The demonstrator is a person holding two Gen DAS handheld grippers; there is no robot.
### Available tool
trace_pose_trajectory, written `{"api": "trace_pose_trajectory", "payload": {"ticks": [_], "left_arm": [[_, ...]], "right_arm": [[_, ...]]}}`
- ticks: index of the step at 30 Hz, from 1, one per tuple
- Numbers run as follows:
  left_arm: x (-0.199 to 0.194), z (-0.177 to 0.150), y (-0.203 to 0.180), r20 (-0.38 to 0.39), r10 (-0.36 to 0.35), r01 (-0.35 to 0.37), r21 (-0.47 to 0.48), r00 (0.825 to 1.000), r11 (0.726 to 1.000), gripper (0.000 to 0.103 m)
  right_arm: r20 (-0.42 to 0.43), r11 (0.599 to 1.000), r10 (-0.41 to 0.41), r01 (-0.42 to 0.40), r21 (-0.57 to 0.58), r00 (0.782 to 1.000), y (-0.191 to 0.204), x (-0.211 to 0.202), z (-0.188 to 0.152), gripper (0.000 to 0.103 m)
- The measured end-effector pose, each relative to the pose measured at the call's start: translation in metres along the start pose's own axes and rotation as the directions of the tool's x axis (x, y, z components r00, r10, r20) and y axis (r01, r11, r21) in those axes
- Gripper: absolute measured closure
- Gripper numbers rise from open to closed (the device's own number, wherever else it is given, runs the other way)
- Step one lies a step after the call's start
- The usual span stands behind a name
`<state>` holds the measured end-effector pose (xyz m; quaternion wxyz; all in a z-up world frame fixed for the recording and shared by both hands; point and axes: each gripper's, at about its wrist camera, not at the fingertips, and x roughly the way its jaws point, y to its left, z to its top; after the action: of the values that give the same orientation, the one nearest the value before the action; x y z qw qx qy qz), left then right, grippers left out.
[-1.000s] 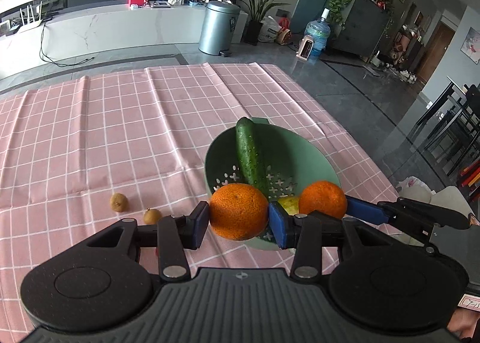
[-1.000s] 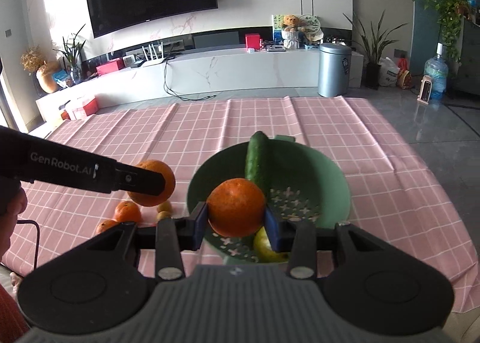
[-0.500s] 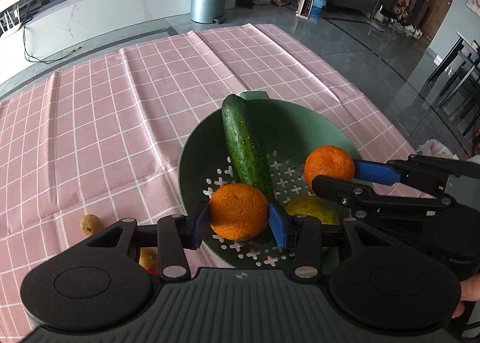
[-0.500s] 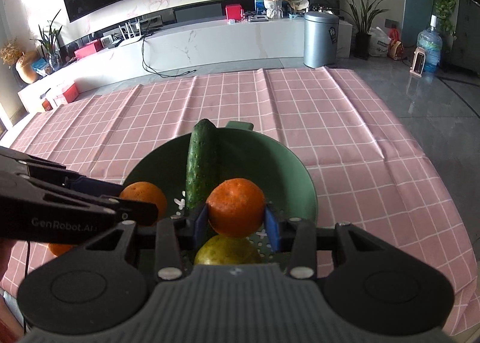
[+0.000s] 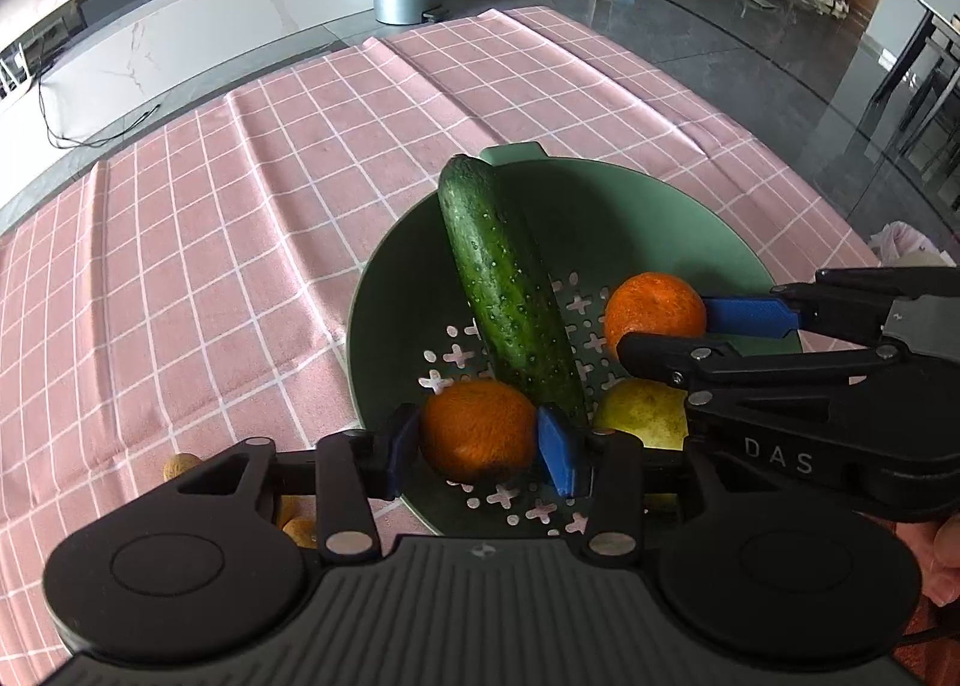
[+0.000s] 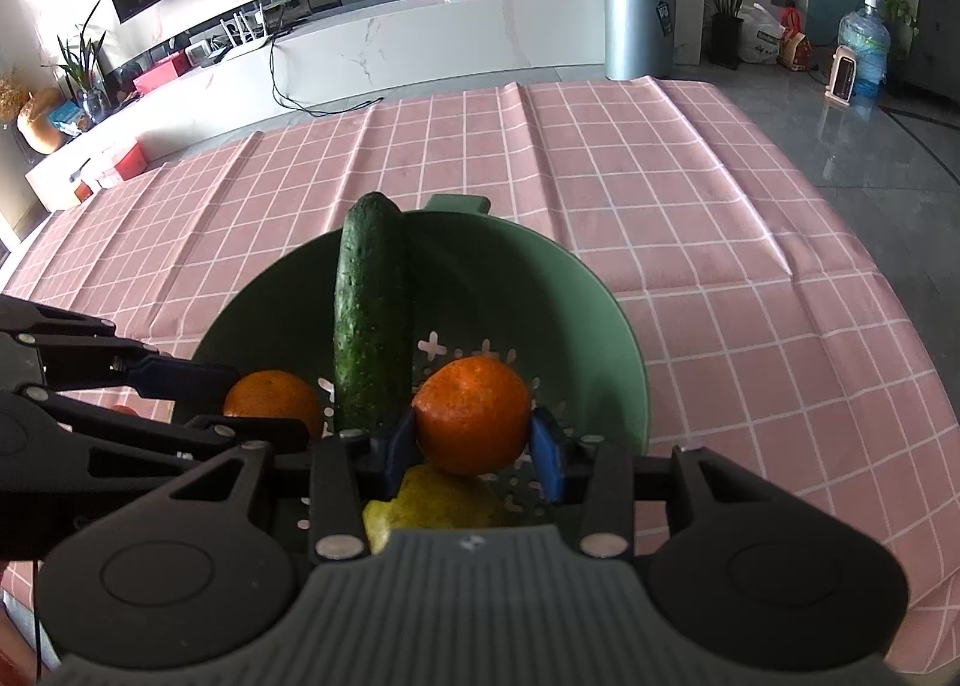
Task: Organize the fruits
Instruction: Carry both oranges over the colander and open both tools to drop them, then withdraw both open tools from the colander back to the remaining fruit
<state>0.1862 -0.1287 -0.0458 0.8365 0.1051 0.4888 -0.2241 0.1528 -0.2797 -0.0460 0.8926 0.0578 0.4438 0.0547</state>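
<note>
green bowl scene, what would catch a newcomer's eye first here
First, the two oranges, one between the jaws of the left gripper and one in the right gripper, both low inside the green bowl on the pink checked cloth. Next, the long cucumber leaning on the bowl's far rim, with a yellow fruit at the bottom.

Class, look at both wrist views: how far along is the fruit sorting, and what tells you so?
Done: a cucumber and a yellow fruit already lie in the green colander. In hand: the left gripper holds one orange low inside the colander, jaws opening; the right gripper holds another orange over it. Left: letting both go, then the small brown fruits on the pink cloth.
</note>
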Motion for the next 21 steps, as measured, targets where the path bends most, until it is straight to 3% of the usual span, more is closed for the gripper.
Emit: {"api": "trace_pose_trajectory", "payload": {"ticks": [9, 21], "left_arm": [[-0.015, -0.003, 0.0, 0.037, -0.004, 0.003, 0.012, 0.999, 1.0, 0.047], [-0.068, -0.031, 0.01, 0.09, 0.001, -0.003, 0.019, 0.996, 1.0, 0.045]], "right_arm": [[0.008, 1.0, 0.004, -0.004, 0.006, 1.0, 0.003, -0.007, -0.003, 0.062], [0.095, 0.996, 0.034, -0.042, 0.076, 0.995, 0.03, -0.059, -0.033, 0.059]]}}
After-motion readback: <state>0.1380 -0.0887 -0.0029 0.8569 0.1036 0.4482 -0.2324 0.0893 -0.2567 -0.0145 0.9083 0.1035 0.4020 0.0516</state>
